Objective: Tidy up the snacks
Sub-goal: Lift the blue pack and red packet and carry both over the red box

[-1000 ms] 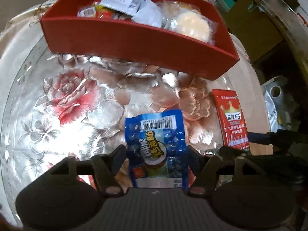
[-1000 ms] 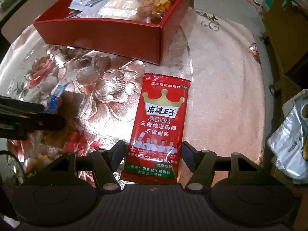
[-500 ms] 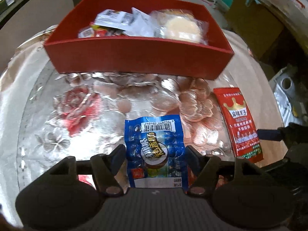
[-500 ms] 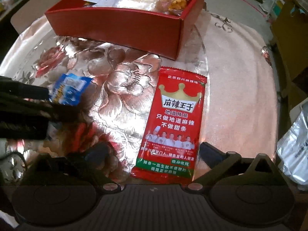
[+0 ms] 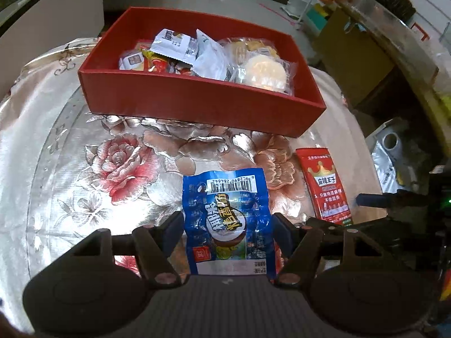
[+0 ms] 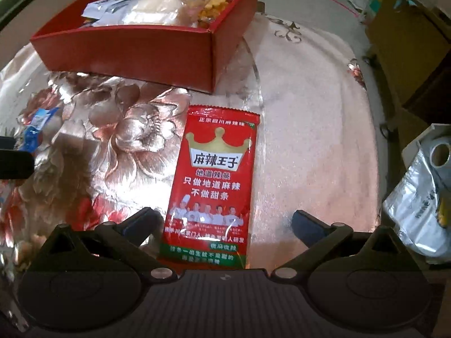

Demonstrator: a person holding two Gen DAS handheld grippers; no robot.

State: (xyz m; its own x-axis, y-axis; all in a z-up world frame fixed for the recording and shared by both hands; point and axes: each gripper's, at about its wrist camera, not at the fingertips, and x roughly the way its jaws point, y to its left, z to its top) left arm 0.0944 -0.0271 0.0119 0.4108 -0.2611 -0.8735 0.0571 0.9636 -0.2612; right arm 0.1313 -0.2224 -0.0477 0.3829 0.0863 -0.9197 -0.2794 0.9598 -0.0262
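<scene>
My left gripper [image 5: 228, 225] is shut on a blue snack packet [image 5: 225, 211] and holds it above the flowered tablecloth, short of the red box [image 5: 197, 104]. The box holds several wrapped snacks, among them a round pale bun [image 5: 265, 73]. My right gripper [image 6: 225, 221] is open wide. A red snack packet [image 6: 214, 186] lies flat on the table between its fingers, and neither pad presses on it. The red packet [image 5: 327, 186] also shows at the right of the left wrist view. The blue packet [image 6: 39, 124] appears at the left edge of the right wrist view.
A round glass plate [image 6: 255, 79] covers the flowered cloth under the red box [image 6: 141, 53]. A silver bag [image 6: 422, 197] sits off the table's right edge. Cardboard boxes [image 5: 352, 56] and shelves stand beyond on the floor.
The right jaws have spread wide away from the red packet's sides. The left gripper has risen with the blue packet, so more of the box's inside shows.
</scene>
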